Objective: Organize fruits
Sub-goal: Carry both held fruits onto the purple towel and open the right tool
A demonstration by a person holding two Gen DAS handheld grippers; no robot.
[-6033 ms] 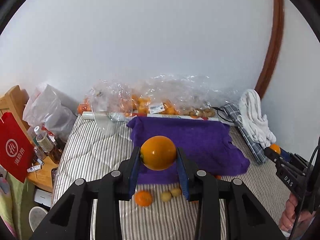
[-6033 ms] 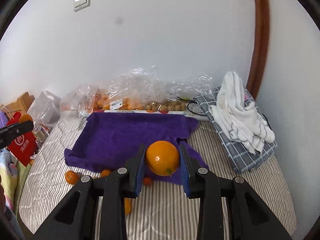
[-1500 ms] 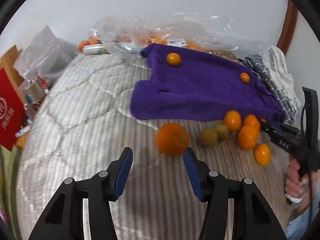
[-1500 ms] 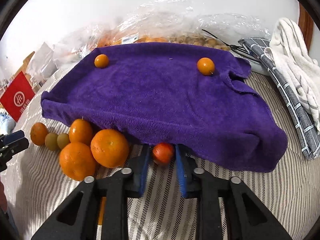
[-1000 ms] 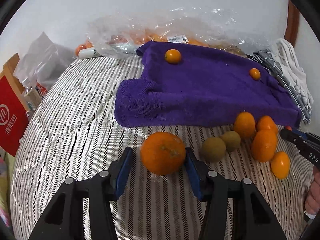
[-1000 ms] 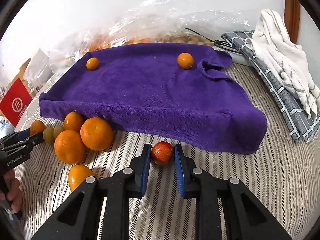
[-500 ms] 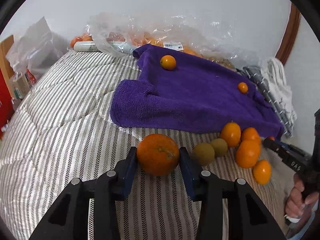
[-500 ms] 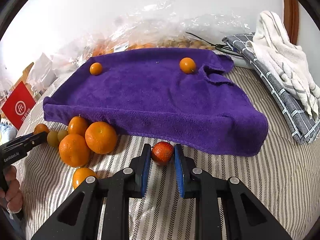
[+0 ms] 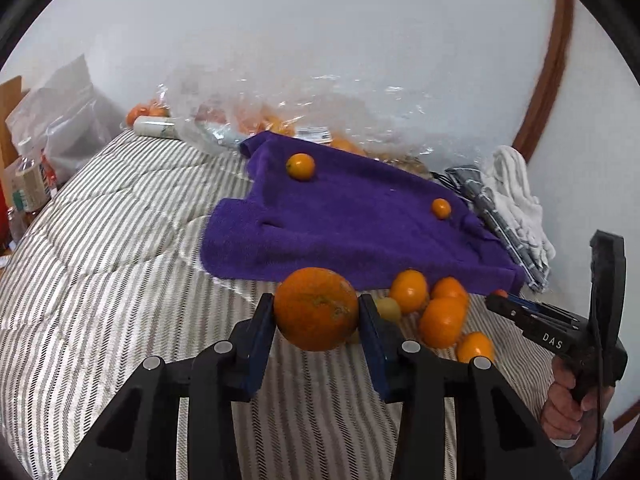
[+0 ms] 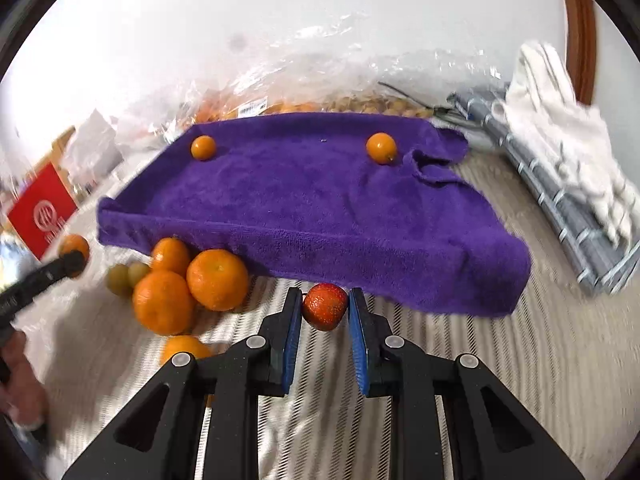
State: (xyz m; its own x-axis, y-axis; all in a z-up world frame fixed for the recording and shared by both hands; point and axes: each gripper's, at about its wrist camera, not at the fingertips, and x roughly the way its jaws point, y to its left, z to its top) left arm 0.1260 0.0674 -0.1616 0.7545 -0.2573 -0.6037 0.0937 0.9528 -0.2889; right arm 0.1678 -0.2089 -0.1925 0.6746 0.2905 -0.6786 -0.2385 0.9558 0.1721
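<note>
Fruit sits clamped in both tools above the striped bed (image 9: 100,280): the left gripper (image 9: 316,312) is closed on a large orange (image 9: 316,309), its blue pads pressed to the fruit's sides, while the right gripper (image 10: 325,307) pinches a small red-orange fruit (image 10: 325,306) just in front of the purple towel (image 10: 320,208). Two small oranges (image 10: 203,147) rest on the towel's far corners, and a loose cluster of oranges (image 10: 188,284) with two greenish fruits (image 10: 126,276) lies on the bed against its near left edge.
</note>
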